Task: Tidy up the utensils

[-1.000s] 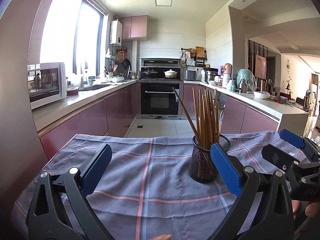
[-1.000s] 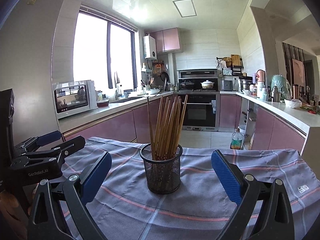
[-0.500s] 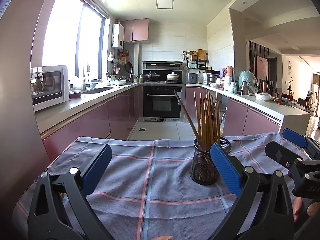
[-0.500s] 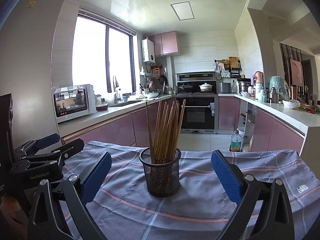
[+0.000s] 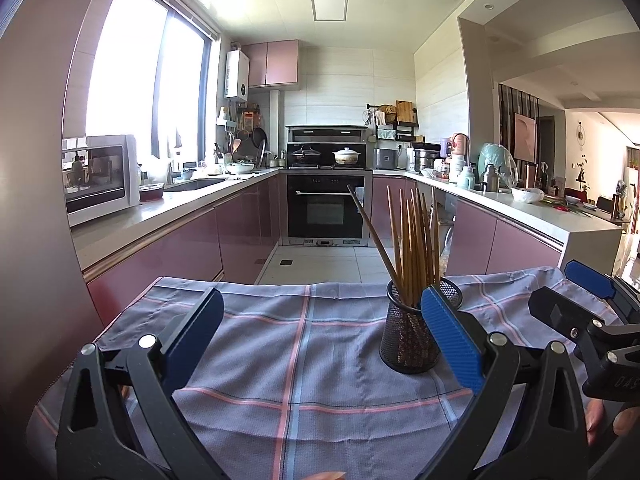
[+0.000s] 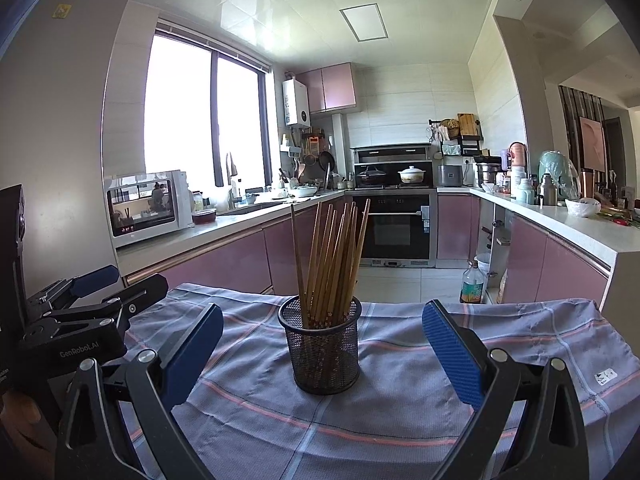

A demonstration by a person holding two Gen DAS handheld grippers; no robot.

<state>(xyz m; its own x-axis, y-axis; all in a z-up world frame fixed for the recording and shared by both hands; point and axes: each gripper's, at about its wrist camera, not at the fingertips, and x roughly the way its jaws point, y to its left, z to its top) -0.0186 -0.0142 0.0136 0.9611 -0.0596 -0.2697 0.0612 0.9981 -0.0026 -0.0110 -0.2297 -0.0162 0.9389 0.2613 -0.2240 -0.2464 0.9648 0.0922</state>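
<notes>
We hold both grippers, left [image 5: 320, 340] and right [image 6: 322, 344], spread wide and empty above the cloth [image 6: 400, 412], near the cup [image 6: 324, 352] of chopsticks [image 6: 332, 256].

Bare cloth [image 6: 400, 412] lies between the right tongs [image 6: 320, 344] and around them; only the cup [image 6: 324, 354] of upright sticks [image 6: 332, 256] stands ahead, centred. The left tongs [image 6: 96, 284] crowd the left side; right is free
</notes>
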